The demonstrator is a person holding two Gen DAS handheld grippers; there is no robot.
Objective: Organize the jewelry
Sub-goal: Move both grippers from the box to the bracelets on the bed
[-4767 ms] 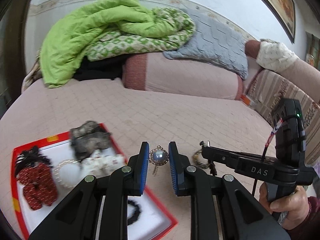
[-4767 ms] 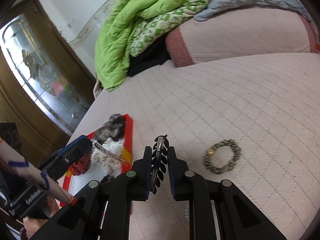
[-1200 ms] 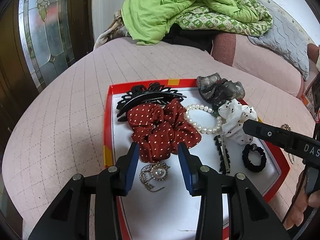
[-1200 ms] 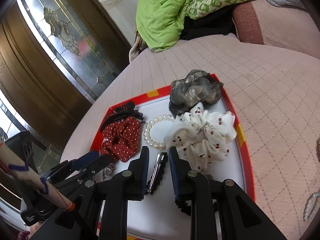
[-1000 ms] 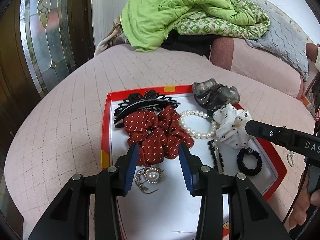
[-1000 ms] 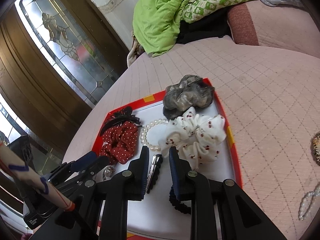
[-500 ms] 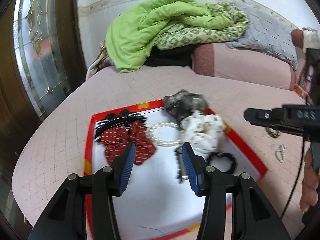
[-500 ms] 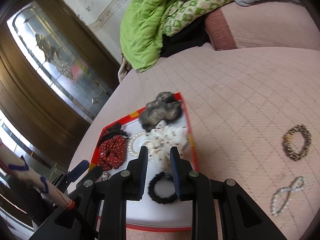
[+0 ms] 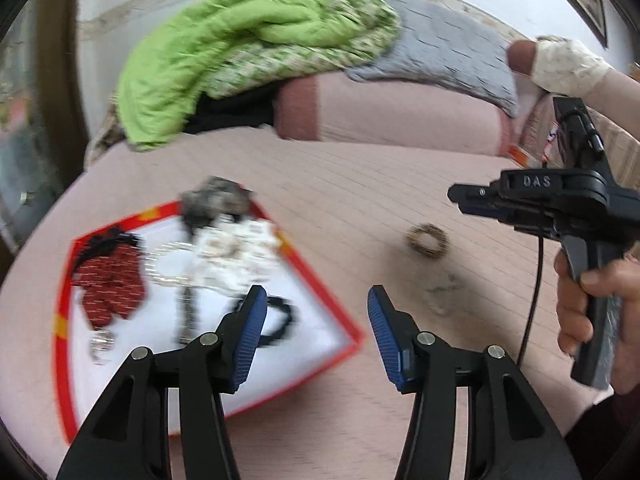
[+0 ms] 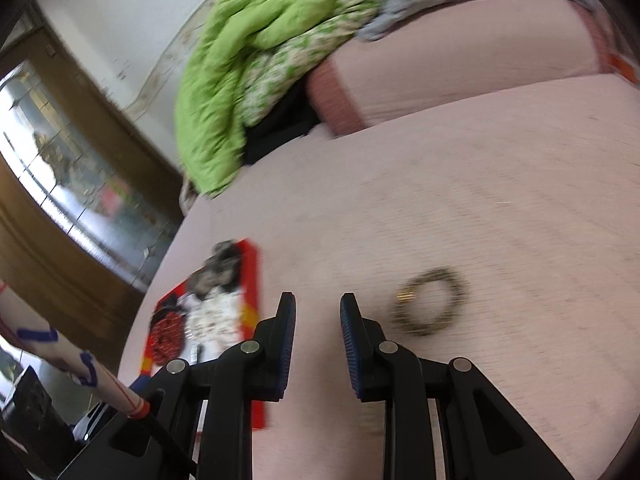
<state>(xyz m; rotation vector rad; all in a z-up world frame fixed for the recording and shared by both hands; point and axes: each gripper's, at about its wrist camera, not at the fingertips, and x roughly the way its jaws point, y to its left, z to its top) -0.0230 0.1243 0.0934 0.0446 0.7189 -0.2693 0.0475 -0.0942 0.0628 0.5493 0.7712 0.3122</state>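
Red-rimmed, with a white floor, the tray [image 9: 340, 322] lies on the pink quilted bed [image 9: 360, 184] and holds most of the jewelry and hair pieces. In the left wrist view a red dotted scrunchie [image 9: 110, 280] sits at its left side with a black claw clip [image 9: 106, 238] just behind it. A pearl bracelet [image 9: 170, 266] lies beside a white scrunchie [image 9: 236, 250], and a grey scrunchie [image 9: 212, 200] fills the far corner. Nearer the camera lie a dark hair clip [image 9: 186, 312], a black hair tie [image 9: 276, 320] and a small pendant [image 9: 100, 344]. All of these are blurred.

Off the tray, to its right on the bed, a gold-brown beaded bracelet [image 9: 426, 240] lies by itself. A pale strand [image 9: 442, 294], too smeared to identify, lies a little nearer than it.

Both sets of tongs are empty. The left tongs [image 9: 316, 328] have just been opening and stand well apart, with only the tray's near corner and the bed seen between their blue pads. The right tongs [image 10: 318, 346] keep a narrower gap, hovering over bare quilt with the beaded bracelet [image 10: 430, 302] just to their right and the tray [image 10: 250, 280] to their left. From the left camera, a hand [image 9: 600, 312] grips the right tool's handle.

Behind everything, a green quilt [image 9: 224, 60] and a grey blanket [image 9: 448, 56] are heaped on a pink bolster [image 9: 392, 116].
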